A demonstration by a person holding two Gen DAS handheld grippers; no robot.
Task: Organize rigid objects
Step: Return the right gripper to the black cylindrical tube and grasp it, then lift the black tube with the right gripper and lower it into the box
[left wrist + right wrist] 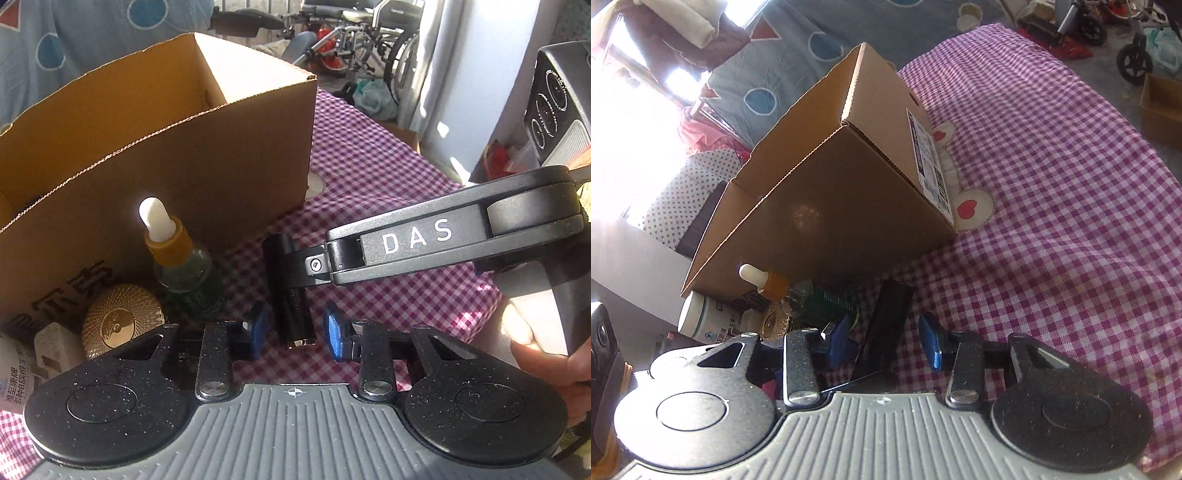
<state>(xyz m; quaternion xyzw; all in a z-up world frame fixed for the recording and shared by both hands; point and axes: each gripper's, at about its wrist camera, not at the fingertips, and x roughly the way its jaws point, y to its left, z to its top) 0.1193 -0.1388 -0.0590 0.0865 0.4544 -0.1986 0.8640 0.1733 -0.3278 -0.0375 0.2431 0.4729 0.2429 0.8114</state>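
Battery (295, 295) lies between left tool (295, 328) pads (apart, not touching).

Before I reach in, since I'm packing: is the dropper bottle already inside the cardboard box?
No, the dropper bottle stands on the checked cloth outside the cardboard box.
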